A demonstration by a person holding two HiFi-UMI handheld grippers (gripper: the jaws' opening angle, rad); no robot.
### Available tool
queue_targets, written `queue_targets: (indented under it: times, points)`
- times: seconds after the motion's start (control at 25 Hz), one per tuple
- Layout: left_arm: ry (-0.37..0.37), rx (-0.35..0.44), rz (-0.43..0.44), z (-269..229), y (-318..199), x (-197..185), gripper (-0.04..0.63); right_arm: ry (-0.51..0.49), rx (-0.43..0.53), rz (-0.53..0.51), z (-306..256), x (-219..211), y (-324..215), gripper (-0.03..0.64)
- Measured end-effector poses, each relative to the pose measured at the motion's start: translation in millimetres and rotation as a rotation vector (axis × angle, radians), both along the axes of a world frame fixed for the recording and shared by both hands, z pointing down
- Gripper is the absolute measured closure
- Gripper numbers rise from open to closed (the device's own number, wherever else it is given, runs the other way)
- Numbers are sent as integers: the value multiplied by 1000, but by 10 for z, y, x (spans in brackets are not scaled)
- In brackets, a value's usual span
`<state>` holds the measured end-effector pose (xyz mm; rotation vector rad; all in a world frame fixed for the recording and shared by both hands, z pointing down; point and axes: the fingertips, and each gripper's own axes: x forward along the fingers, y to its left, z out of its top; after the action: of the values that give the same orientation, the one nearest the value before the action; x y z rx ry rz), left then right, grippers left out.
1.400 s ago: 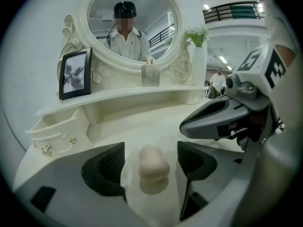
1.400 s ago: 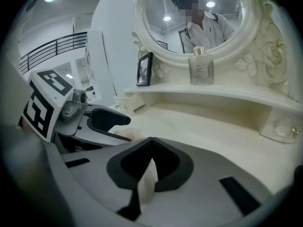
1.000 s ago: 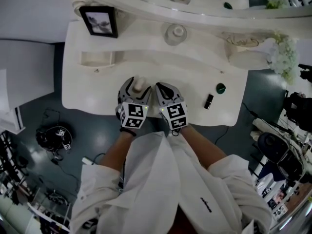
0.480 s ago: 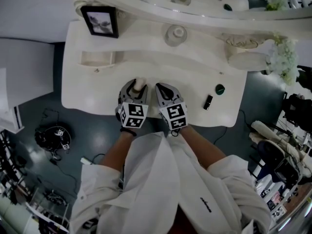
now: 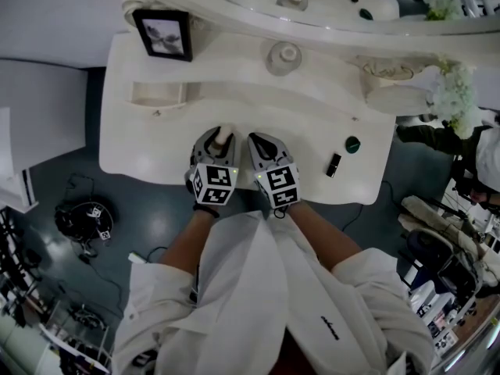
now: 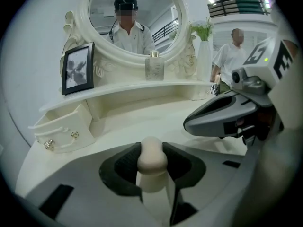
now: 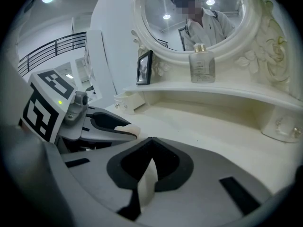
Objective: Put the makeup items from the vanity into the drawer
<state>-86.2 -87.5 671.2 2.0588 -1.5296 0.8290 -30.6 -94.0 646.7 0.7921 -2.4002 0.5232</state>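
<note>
- White vanity top [image 5: 312, 116], with a small drawer [image 5: 156, 94] pulled out at its back left; only its pale inside shows.
- Left gripper [image 5: 221, 133] has just been closing and now pinches a beige makeup sponge [image 6: 152, 156] between its pads.
- Sponge stands lengthwise along the jaws, rounded end up, near the vanity's front edge.
- Right gripper [image 7: 150, 143] is just beside it, tips meeting on nothing.
- Bare top lies between sponge and drawer; a black lipstick [image 5: 334, 163] and a green compact [image 5: 353, 142] lie well apart at the right.
</note>
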Motion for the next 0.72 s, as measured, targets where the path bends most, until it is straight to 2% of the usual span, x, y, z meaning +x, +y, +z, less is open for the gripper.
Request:
queue_targets:
  times: [0.4,0.72]
  points:
    - [31,74,-38,-271,-63,-72,446,-15,20,-31,-104,-156,-30,598]
    - [52,141,-106,-577,-115,-338,448,-37,49,-105,-270,-538,-32,598]
